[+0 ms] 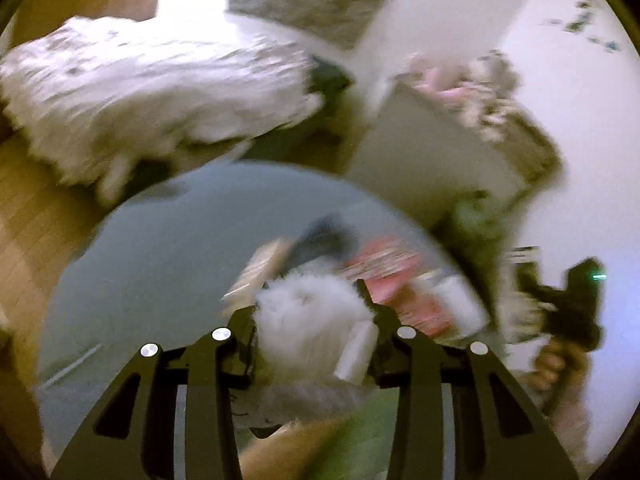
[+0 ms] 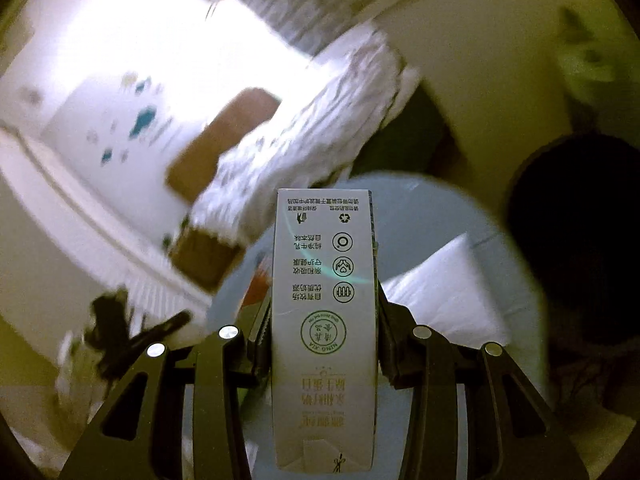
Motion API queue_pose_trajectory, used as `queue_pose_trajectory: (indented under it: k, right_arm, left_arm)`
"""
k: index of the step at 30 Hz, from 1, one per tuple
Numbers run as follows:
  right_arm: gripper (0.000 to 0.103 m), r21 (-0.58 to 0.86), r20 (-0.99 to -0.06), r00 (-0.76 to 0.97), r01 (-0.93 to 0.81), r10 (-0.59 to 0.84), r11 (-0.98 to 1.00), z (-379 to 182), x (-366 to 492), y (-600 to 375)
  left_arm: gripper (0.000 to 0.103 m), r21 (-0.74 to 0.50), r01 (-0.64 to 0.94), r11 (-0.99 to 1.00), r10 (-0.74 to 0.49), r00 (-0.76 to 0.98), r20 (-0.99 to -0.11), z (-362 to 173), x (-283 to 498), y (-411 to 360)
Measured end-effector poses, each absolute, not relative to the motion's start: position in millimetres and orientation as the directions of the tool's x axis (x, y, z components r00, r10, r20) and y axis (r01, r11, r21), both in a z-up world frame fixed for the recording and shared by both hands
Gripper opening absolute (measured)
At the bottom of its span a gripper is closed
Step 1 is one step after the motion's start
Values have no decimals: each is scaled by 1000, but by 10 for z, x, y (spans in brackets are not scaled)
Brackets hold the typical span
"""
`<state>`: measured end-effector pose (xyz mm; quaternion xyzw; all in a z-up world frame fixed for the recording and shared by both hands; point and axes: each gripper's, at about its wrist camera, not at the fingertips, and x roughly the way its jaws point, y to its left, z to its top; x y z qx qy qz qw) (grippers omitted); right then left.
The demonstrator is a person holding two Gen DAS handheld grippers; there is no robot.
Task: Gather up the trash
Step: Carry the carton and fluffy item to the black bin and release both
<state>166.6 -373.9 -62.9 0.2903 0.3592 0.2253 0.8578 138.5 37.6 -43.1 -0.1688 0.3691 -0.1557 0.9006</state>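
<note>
My left gripper (image 1: pixel 310 308) is shut on a crumpled white paper wad (image 1: pixel 304 336), held just above a round blue-grey table (image 1: pixel 160 260). On the table beyond it lie a red packet (image 1: pixel 392 276), a dark item (image 1: pixel 324 240) and a white cup-like piece (image 1: pixel 456 304), all blurred. My right gripper (image 2: pixel 322 316) is shut on a tall white milk carton (image 2: pixel 324 248) with green print, which points forward over the same table (image 2: pixel 432 208). A flat white napkin (image 2: pixel 444 296) lies on the table to the right of the carton.
A bed with a white quilt (image 1: pixel 152 88) stands behind the table on a wooden floor (image 1: pixel 36 216). A white cabinet piled with clothes (image 1: pixel 440 140) is at the back right. A dark round bin (image 2: pixel 580 232) sits right of the table. A hand (image 1: pixel 556 364) shows at the right edge.
</note>
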Motion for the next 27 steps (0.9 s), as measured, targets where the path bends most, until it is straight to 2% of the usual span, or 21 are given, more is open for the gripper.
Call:
queue_pose_trajectory:
  k: [2,6,8,12,15,20,27]
  right_arm:
    - [42,668,-469,702,-116,536,736,-649,1702,-4059]
    - [42,663,-495,788,69,366,746,-815,1838,-4715]
    - [42,649,-524,795,141,305,748,-953,1904,-4945]
    - [42,627,-588,774,252,236,738,-1317,2029,-5279]
    - [42,617,-655,717,325,239,717,-1653,2127,-5464]
    - [42,593,-696,672,340,252,729,-1869,2196,-5660]
    - [42,552,-767,577,373,280,746,-2072,2310,-5524]
  left_arm:
    - [39,-441,239,865,-476,669,-571,-252,1496,48]
    - [39,-509,412,756,-649,569,-505,-90,1870,-822]
    - [39,-523,484,701,-712,504,-488,-138,2090,-1334]
    - [40,-583,523,622,-782,387,-488,-395,2436,-2065]
    - [40,-617,524,588,-806,310,-504,-649,2698,-2582]
    - [40,-628,516,582,-801,234,-551,-1046,2965,-3161]
    - [42,-613,480,628,-755,187,-628,-1432,3079,-3487]
